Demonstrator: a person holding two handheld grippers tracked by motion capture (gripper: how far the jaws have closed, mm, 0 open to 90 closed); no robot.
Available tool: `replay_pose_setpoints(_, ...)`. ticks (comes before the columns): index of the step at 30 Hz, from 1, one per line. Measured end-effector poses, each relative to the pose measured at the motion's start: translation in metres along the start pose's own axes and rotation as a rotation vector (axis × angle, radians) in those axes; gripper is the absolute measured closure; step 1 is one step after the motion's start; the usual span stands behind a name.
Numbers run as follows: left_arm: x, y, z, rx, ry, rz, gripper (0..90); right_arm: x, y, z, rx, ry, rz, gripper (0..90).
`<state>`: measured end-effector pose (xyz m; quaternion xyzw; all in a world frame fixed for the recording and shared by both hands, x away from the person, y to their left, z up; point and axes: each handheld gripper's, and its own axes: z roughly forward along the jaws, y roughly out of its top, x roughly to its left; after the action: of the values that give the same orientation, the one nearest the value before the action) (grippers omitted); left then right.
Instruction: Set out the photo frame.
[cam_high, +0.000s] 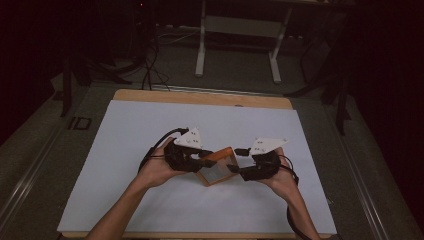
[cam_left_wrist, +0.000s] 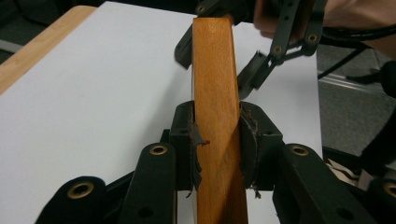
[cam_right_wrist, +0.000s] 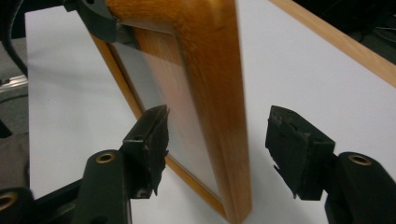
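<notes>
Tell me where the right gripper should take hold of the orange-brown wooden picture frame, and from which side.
Grip the free side rail of the orange-brown wooden picture frame, coming in edge-on from the side opposite the left gripper, which clamps the other rail. The frame stands on edge, so its narrow rail fits between flat pads. The right gripper is open and already straddles that rail; it probably needs only to close.

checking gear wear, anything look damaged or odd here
Yes: the pads of the left hand-held gripper, clamped on the wooden frame, look torn and frayed at the edges. The right hand-held gripper pads look ragged too.
</notes>
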<state>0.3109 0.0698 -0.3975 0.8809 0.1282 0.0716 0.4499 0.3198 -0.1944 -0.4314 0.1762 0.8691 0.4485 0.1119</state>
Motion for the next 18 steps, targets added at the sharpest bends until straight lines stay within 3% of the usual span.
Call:
replay_pose_setpoints(5,0.006,-0.002,-0.002,-0.007,-0.015,0.003,68.9,0.002,0.006,0.010,0.008,0.033,-0.031,45.5)
replay_pose_setpoints(9,0.011,-0.006,-0.004,-0.026,-0.008,-0.016,67.0,0.002,0.009,0.010,0.008,0.017,-0.039,54.6)
replay_pose_setpoints(11,0.014,-0.009,-0.006,-0.038,-0.006,-0.041,64.9,0.002,0.008,0.009,0.004,0.021,-0.047,58.0)
replay_pose_setpoints(15,0.022,-0.017,-0.010,-0.093,0.016,-0.139,53.4,0.003,0.008,0.005,-0.001,0.038,-0.055,66.9)
replay_pose_setpoints(18,0.025,-0.025,-0.014,-0.136,0.027,-0.185,46.8,0.004,0.007,0.003,0.009,0.032,-0.061,67.6)
